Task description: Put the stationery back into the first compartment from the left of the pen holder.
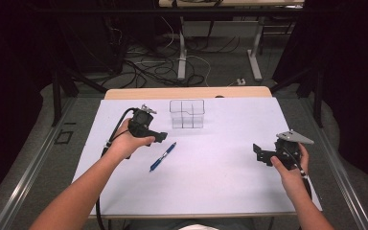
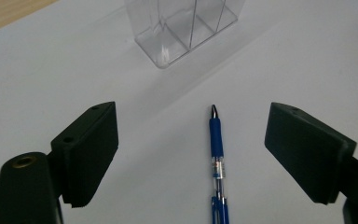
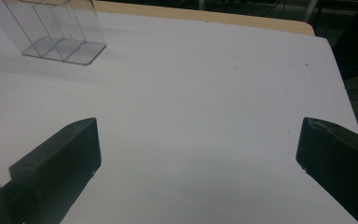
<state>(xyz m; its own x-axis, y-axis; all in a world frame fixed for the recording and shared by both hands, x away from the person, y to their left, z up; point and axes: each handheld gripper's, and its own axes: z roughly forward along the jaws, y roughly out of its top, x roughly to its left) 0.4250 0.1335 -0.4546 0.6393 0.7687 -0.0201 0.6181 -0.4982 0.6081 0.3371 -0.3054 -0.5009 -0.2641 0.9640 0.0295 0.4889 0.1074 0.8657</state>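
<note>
One blue pen, one clear divided organizer, two claws

text: none legible; pen label: small print, too blurred to read

dim, soft-focus frames; dark surroundings, faint shadows

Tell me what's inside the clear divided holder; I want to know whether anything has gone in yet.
The clear divided holder looks empty: through its walls, bare compartments and partitions. The blue pen lies on the white table in front of it. Nothing covers the holder.
</note>
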